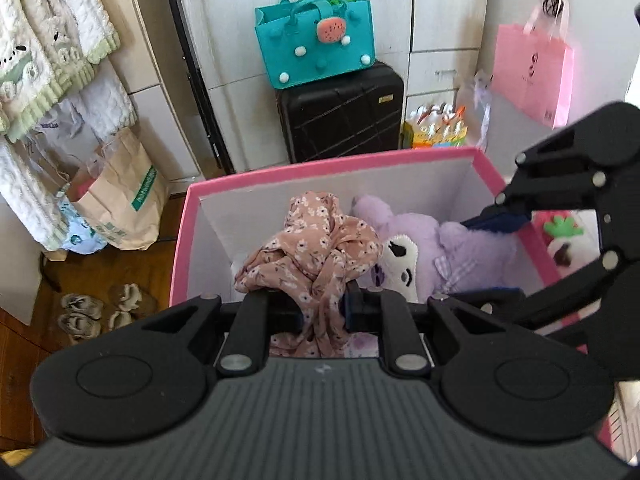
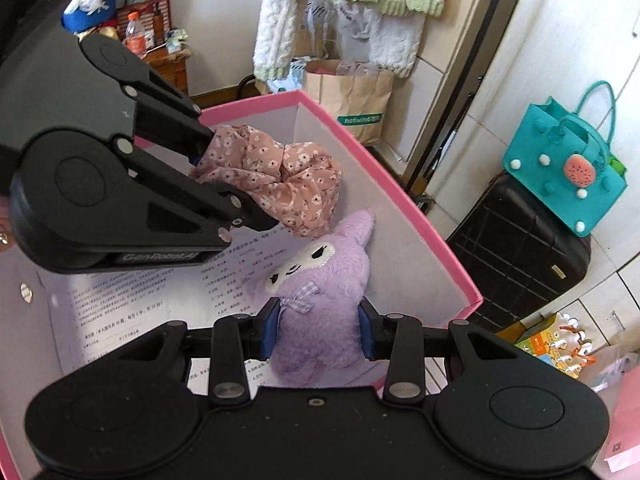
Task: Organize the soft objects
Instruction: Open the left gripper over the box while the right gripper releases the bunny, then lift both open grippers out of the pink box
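Observation:
A pink-rimmed storage box [image 1: 332,164] [image 2: 400,184] with white inner walls fills both views. My left gripper [image 1: 322,314] [image 2: 236,178] is shut on a pink floral cloth [image 1: 320,256] [image 2: 280,172], which hangs bunched inside the box. My right gripper [image 2: 318,330] [image 1: 498,220] is shut on a purple plush toy [image 2: 320,280] [image 1: 432,248] with a white face. Its blue pads [image 2: 270,330] press into the toy's body. The toy lies low in the box, beside the cloth. Printed paper [image 2: 132,304] lines the box floor.
A black suitcase [image 1: 340,112] [image 2: 516,248] with a teal felt bag [image 1: 316,44] [image 2: 568,168] on top stands behind the box. A paper bag [image 1: 124,196] [image 2: 352,96], hanging fleece clothes [image 1: 48,40], a pink gift bag [image 1: 532,76], slippers [image 1: 104,308] and another plush [image 1: 564,240] surround it.

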`<action>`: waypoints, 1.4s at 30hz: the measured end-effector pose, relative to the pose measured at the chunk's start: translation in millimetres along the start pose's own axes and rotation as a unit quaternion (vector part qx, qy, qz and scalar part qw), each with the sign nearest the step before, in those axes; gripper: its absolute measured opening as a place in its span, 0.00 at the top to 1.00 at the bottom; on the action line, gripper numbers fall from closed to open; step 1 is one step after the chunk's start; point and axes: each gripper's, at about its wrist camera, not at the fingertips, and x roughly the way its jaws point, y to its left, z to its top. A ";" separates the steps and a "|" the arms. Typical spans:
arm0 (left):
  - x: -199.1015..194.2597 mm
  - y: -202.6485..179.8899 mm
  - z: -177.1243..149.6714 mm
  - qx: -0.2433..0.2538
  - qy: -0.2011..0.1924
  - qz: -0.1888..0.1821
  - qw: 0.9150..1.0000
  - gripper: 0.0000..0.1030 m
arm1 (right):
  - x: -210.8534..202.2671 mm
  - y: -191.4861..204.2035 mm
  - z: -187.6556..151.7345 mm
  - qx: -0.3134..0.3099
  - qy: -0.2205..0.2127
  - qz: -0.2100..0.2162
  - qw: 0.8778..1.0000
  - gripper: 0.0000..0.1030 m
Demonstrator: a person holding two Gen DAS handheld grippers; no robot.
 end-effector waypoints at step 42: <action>-152.4 -14.2 -49.9 0.000 -0.069 -0.022 0.997 0.37 | -165.4 36.4 -95.8 0.072 -0.124 -0.030 0.989 0.41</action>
